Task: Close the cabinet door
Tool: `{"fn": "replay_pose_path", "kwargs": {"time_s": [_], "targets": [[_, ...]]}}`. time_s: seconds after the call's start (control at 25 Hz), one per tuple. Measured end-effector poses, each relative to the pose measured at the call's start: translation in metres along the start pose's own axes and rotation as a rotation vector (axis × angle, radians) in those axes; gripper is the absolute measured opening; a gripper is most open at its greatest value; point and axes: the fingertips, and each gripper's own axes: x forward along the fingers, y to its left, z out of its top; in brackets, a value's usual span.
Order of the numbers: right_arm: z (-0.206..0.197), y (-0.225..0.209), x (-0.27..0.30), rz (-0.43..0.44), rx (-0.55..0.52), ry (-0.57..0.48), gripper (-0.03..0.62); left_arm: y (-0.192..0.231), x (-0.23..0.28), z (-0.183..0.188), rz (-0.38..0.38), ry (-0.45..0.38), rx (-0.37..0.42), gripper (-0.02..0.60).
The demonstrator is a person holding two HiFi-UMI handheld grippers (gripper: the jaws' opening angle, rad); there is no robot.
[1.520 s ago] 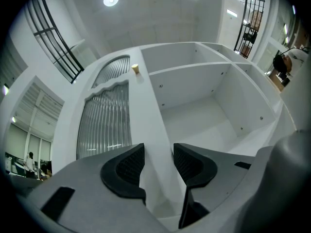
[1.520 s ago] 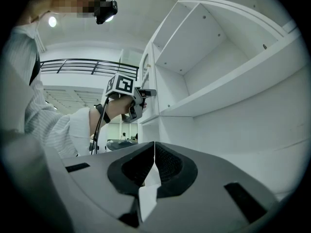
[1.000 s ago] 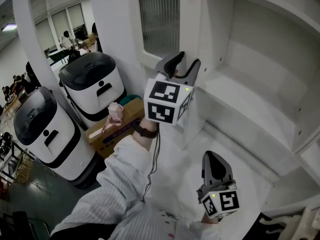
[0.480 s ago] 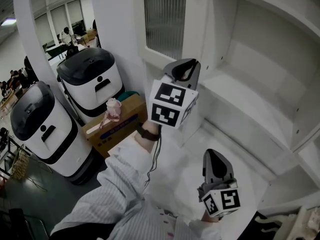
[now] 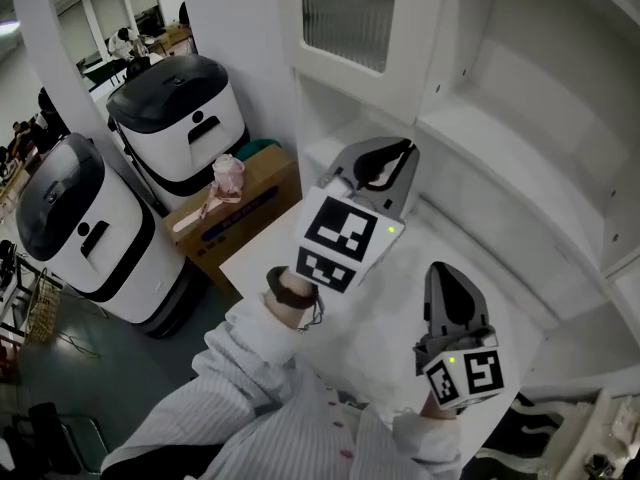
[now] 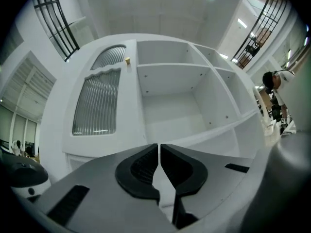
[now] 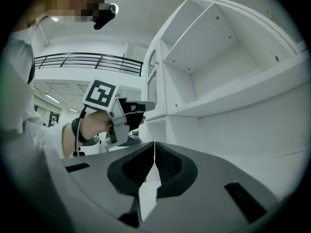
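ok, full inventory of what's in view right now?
cabinet: one, white, open shelves, ahead and to the right
cabinet door: one, white with a ribbed glass pane, left of the open shelves
machines: two, white with black tops, on the floor at left
cardboard box: one, brown, on the floor beside the machines
pink thing: one, on the box, too small to identify
people: several, far background at left
sleeve: one, pale striped, left arm
left gripper: one, grey, before the cabinet; jaws have just been closing, now together, nothing between
right gripper: one, grey, lower right; shut, empty
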Motion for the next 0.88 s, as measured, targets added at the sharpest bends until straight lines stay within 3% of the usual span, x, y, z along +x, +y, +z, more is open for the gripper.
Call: {"fn": "replay_pose_path", "kwargs": {"time_s": [0.36, 0.6, 0.88], "targets": [[-0.006, 0.001, -0.003, -0.014, -0.010, 0.039, 0.014, -0.043, -0.047, -0.058, -0.030, 0.061, -0.109, 0.012], [-0.014, 0.000, -0.004, -0.019, -0.011, 0.061, 0.014, -0.089, -0.062, -0.094, -0.141, 0.117, -0.133, 0.011], [-0.026, 0.000, -0.011, -0.035, -0.006, 0.084, 0.014, -0.114, -0.069, -0.115, -0.201, 0.151, -0.152, 0.011]]}}
